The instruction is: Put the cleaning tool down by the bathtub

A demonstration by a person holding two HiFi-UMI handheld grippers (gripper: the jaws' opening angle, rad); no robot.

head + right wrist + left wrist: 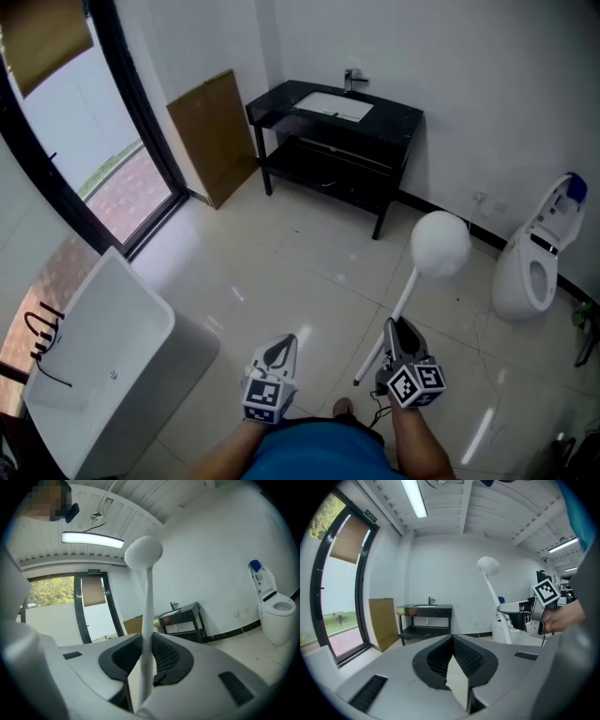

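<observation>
Carrying the cleaning tool (405, 298) (a white rod with a round white head), the right gripper (399, 326) has its fingers clamped on the lower part of the handle. The head is raised and tilted forward. The left gripper (281, 345) holds nothing, its fingers together. The white bathtub (141, 314) stands on the tiled floor (309, 253) at the person's left, well apart from the tool.

Recommended procedure, judged from this position:
- Swing the right gripper left toward the bathtub's outer wall.
- Lower the handle's free end to the floor first.
- Lay the rod down beside the bathtub — not inside it.
- Hold the clamp firm until the rod rests fully; the long handle gives the head leverage and may pivot in the fingers.
- Move the left gripper clear of the crossing path.
</observation>
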